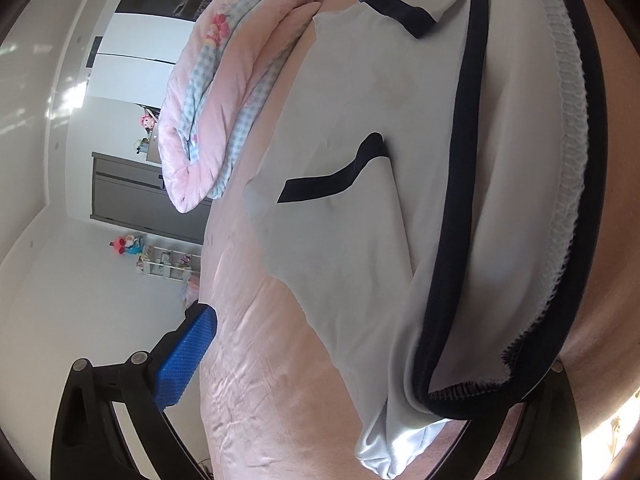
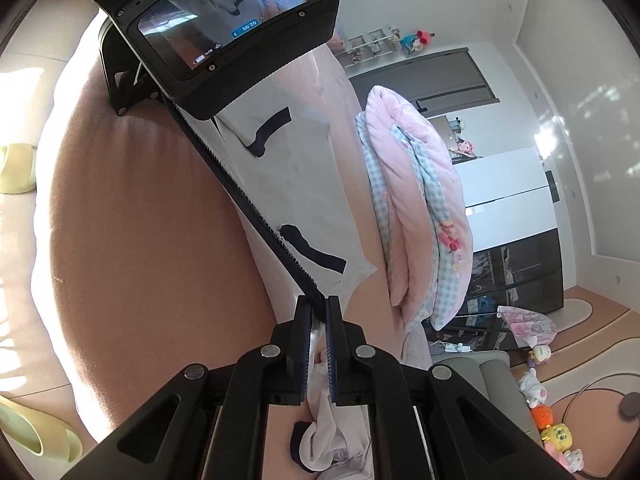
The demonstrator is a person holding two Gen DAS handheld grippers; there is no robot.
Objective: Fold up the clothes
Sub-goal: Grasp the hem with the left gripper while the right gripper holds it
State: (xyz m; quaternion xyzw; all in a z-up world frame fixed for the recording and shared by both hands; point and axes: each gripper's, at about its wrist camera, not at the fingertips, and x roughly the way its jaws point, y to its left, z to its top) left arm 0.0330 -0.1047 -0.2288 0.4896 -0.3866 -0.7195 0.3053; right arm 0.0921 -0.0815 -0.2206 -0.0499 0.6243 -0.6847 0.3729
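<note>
Now your right gripper [image 2: 319, 308] angled slightly down, pinching the grey garment's [image 2: 296, 184] dark waistband [image 2: 240, 196], stretched above the pink bed's [image 2: 140, 220] edge, left gripper [image 1: 360, 360] apparently gripping the other end, jaws unclear.

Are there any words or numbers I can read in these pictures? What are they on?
"02:05" on the screen of the left gripper's camera, shown upside down.
"7" beside it on the same screen, also upside down.
The other small icons on that screen are too small to read.
The pink quilt has cartoon pictures but no words I can read.
Nothing readable on the grey garment.
</note>
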